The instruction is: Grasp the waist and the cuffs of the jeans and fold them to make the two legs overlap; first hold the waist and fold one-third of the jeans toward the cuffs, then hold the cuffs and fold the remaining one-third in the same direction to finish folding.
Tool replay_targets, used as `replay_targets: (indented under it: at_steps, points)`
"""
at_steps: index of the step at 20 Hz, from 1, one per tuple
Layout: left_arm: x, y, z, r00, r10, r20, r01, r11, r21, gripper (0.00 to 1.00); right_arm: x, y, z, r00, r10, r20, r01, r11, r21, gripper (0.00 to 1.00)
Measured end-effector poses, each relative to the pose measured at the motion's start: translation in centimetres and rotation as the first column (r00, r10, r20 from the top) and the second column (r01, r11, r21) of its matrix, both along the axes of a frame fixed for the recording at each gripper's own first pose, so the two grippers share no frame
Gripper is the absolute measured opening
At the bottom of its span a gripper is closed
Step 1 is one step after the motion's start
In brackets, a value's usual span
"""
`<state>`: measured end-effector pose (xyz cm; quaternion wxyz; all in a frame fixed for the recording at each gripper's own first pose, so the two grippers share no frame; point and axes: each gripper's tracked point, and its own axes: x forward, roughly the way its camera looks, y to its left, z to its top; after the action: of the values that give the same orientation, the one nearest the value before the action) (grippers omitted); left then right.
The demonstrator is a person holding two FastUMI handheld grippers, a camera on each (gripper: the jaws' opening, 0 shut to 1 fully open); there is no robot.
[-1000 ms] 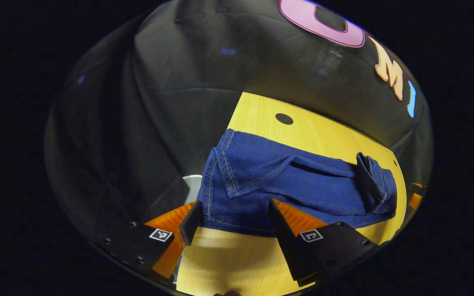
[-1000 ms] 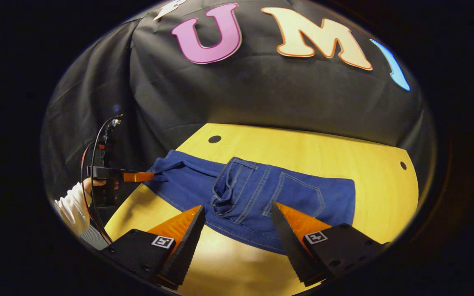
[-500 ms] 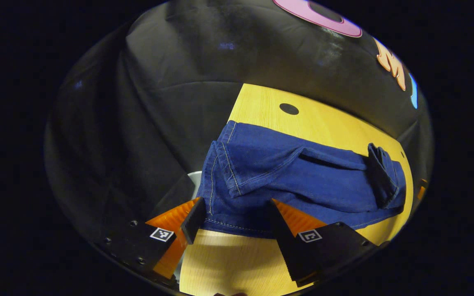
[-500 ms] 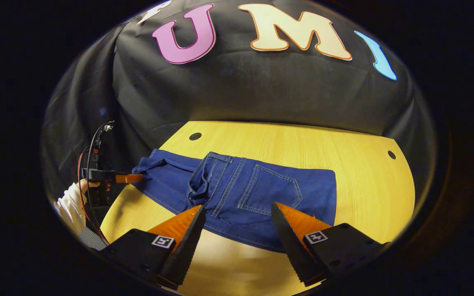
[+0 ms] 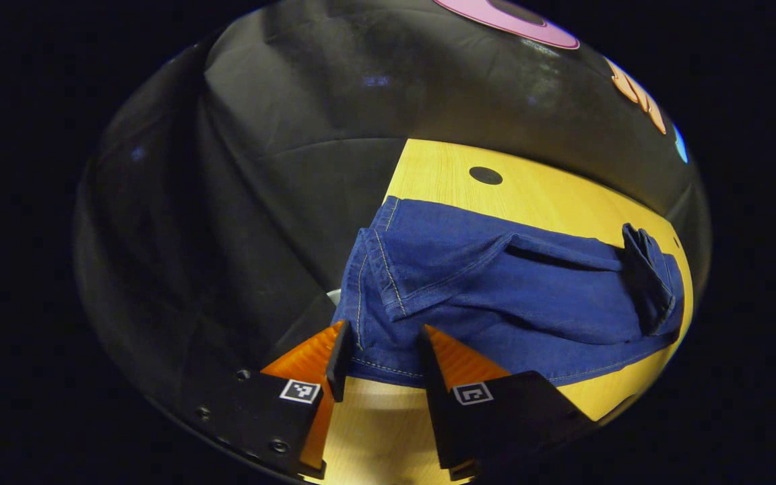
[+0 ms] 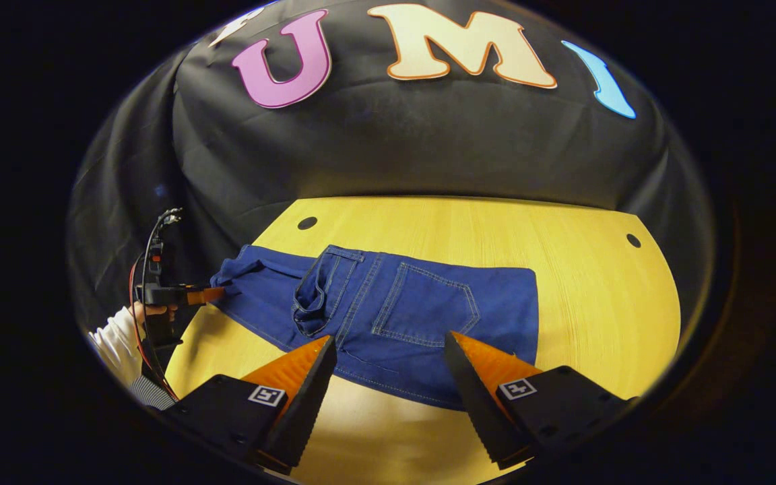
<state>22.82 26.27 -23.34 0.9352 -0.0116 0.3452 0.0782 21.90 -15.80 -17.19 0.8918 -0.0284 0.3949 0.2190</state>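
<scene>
Left gripper [image 5: 378, 350] at cuff end of jeans [image 5: 509, 296], fingers partly closed, gap narrow, straddling hem at near table [image 5: 442, 168] edge; cannot tell if pads press denim. Right gripper [image 6: 388, 357] spread wide, hovering over near edge of waist section [image 6: 422, 310], nothing held. Jeans lie flat across yellow wooden table, waist already folded over legs, back pocket [image 6: 428, 303] up. Person's white sleeve [image 6: 115, 347] behind left gripper in right gripper view.

left gripper [image 5: 378, 350]: held low at the near left, fingers parted by a narrow gap (nothing pinched between them) | right gripper [image 6: 388, 364]: held low at the near middle, fingers spread wide | hand [image 6: 149, 311]: white-sleeved, wrapped around the left gripper's handle
</scene>
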Motion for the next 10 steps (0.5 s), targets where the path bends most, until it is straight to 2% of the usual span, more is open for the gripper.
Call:
replay_targets:
  at_steps: [4, 5, 7, 8, 9, 10]
  points:
    - [0.1, -0.1, -0.3, 1.000, 0.004, 0.015, -0.004, 1.000, -0.030, 0.52, -0.1, -1.1, 0.0, 0.999, -0.032, -0.001, 0.032, 0.999, 0.009, 0.99]
    - [0.1, -0.1, -0.2, 1.000, 0.000, 0.011, 0.000, 1.000, -0.028, 0.43, -0.1, -1.3, 0.1, 0.999, -0.037, 0.000, 0.037, 0.999, 0.009, 0.99]
    - [0.4, 0.0, -0.3, 1.000, 0.000, 0.021, 0.001, 1.000, -0.026, 0.43, -0.3, -1.6, 0.1, 0.999, -0.045, 0.002, 0.045, 0.999, 0.010, 0.99]
    - [0.8, 0.0, -0.4, 0.997, 0.051, 0.060, -0.047, 0.997, -0.060, 0.42, -0.4, -1.8, 0.1, 0.999, -0.047, 0.002, 0.047, 0.999, 0.006, 0.99]
    - [0.8, -0.7, 0.0, 0.996, 0.056, 0.074, -0.051, 0.996, -0.069, 0.01, -0.4, -2.1, 0.1, 0.999, -0.050, 0.003, 0.050, 0.999, -0.003, 0.99]
    - [0.7, -0.7, 0.3, 0.995, 0.059, 0.080, -0.053, 0.996, -0.074, 0.01, -0.5, -2.5, 0.1, 0.999, -0.052, 0.008, 0.052, 0.999, -0.011, 0.94]
